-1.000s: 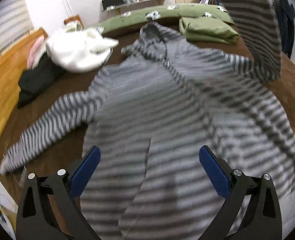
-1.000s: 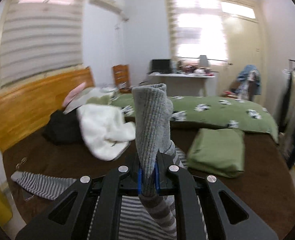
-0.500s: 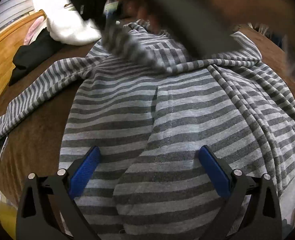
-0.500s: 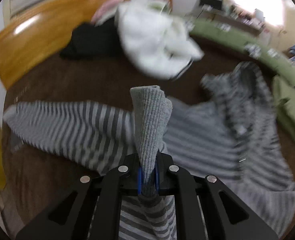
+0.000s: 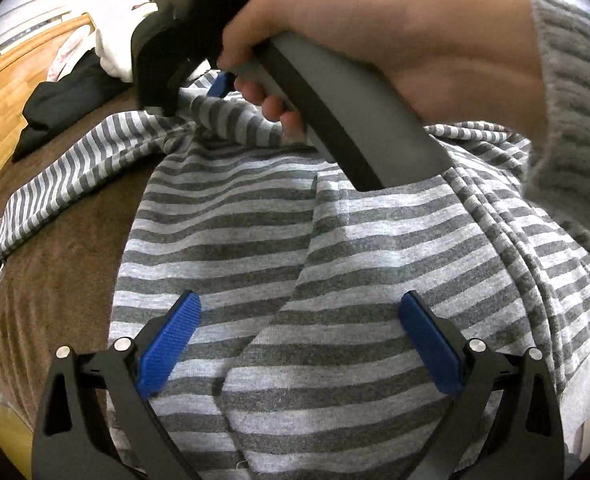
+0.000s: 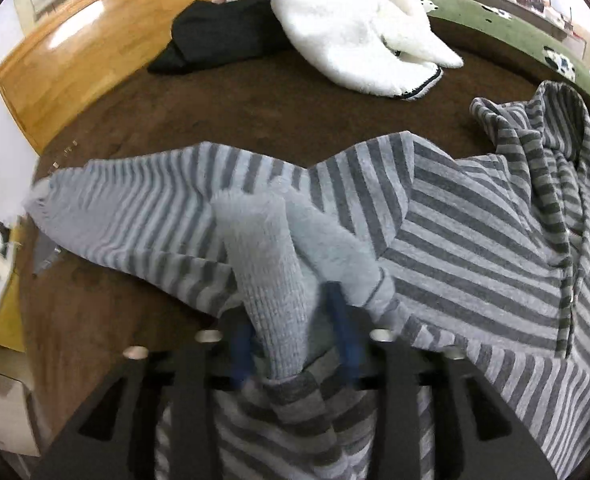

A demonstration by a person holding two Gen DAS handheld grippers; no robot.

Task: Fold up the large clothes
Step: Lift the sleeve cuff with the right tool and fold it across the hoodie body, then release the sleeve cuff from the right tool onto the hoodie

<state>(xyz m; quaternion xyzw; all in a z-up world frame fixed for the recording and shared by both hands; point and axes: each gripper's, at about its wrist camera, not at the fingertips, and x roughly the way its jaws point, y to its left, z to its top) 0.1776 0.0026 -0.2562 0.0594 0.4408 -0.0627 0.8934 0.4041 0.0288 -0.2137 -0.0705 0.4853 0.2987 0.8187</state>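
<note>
Grey striped soft hoodie (image 5: 335,248), spread flat on the brown bed (image 5: 55,280) for folding. Right hand-held gripper (image 6: 295,344) opening, letting go of the grey ribbed cuff (image 6: 271,272) between its pads. Left hand-held gripper (image 5: 299,344) spread wide over the hem, holding nothing.

In the left wrist view, the person's right hand (image 5: 335,36) and the grey handle it grips cover the collar end of the striped garment (image 5: 335,248), and the garment's hem runs off the bottom edge. In the right wrist view, the right gripper (image 6: 295,344) is smeared by motion as its jaws open around the ribbed cuff (image 6: 271,280); whether the blue pads (image 6: 345,336) touch the cuff cannot be told.
</note>
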